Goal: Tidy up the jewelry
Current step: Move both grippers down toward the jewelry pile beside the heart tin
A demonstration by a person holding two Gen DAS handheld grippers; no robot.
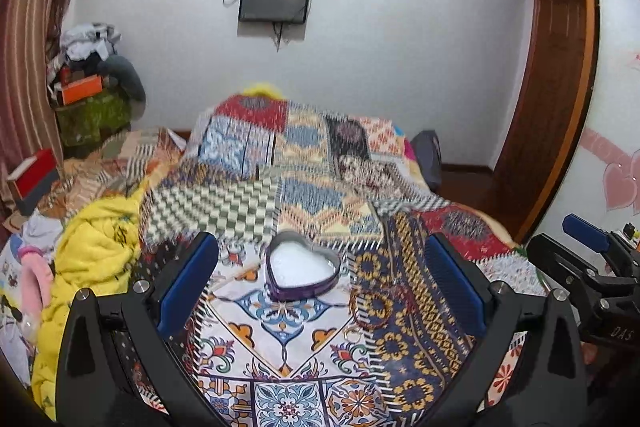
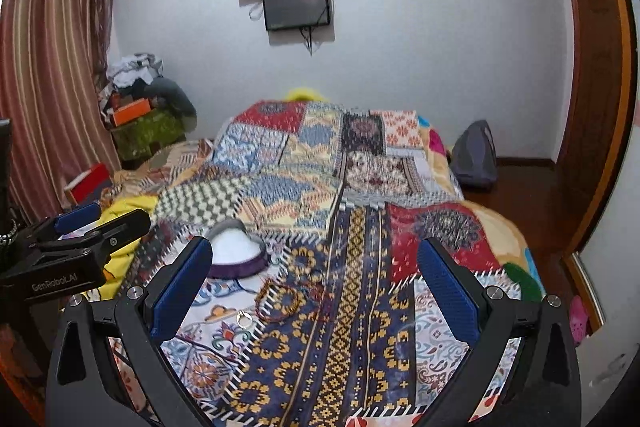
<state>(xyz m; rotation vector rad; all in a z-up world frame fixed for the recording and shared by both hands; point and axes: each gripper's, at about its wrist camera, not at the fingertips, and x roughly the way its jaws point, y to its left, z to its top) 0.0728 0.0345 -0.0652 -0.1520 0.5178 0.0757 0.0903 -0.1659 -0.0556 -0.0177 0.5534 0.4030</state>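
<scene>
In the left wrist view the left tongs [image 1: 320, 283] are spread wide and hold nothing, and the heart-shaped box [image 1: 303, 273], purple-walled with a white lining and no lid on it, sits on the patchwork bedspread [image 1: 288, 347] right between the two blue pads. Just to the right of the box lies a brown beaded bracelet [image 1: 374, 309], with a thin reddish piece beside it that is too blurred to name. The chief risk here, as I judge it, is the busy print: beads and fine chain almost vanish against it, so a closing pinch could miss or catch cloth and drag the light box. The soft bed also gives under pressure, so a push down could tip the box. The left tongs point level along the bed toward the box, low over the cloth, and the right tongs [image 1: 588, 239] show at the right edge, clear of the box. In the right wrist view the right tongs [image 2: 316, 287] are likewise released and empty, low over the bedspread, aimed to the right of the box [image 2: 240, 253], which shows partly behind their left finger. The bracelet [image 2: 280, 301] lies near the box on its right, a small silver ring [image 2: 243, 319] just beside it on the pale patch. The left tongs [image 2: 80, 227] reach in at the left edge beyond the box; there I cannot tell how far they are parted.
</scene>
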